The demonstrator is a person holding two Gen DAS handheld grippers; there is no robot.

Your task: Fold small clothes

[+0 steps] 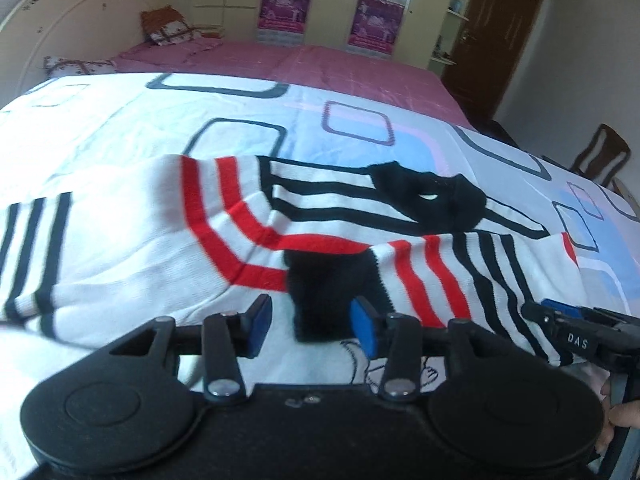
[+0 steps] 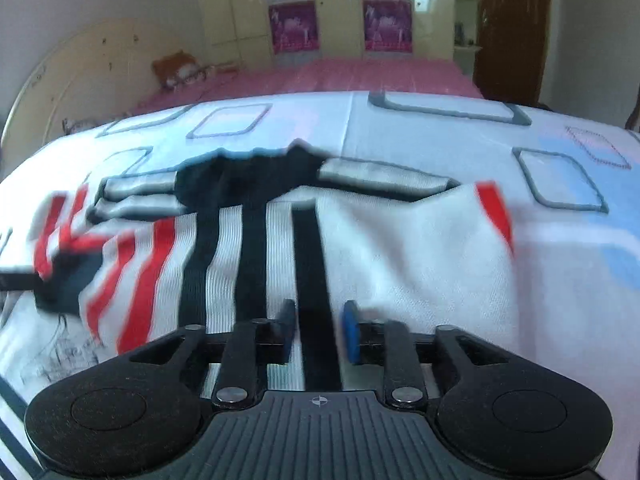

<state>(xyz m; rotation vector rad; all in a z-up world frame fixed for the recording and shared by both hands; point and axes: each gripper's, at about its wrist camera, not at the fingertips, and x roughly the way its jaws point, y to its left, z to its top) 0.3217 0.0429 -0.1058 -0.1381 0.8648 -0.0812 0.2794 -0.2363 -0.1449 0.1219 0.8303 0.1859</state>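
The small knitted top (image 1: pixel 248 224) is white with bands of red stripes and bands of black stripes, and its collar (image 1: pixel 428 196) and a cuff (image 1: pixel 328 284) are solid black. It lies on a sheet (image 1: pixel 120 128) that is white with pale blue and lilac patches and dark grey and purple rounded-square outlines. At twelve o'clock the bedspread (image 1: pixel 320 60) is pink with a faint check. The headboard (image 1: pixel 60 28) at ten o'clock is cream. The wardrobe (image 2: pixel 248 8) is pale yellow and carries magenta posters (image 2: pixel 294 26). The door (image 1: pixel 504 28) at one o'clock is dark brown. The fingers (image 1: pixel 364 328) of both black grippers carry blue pads.
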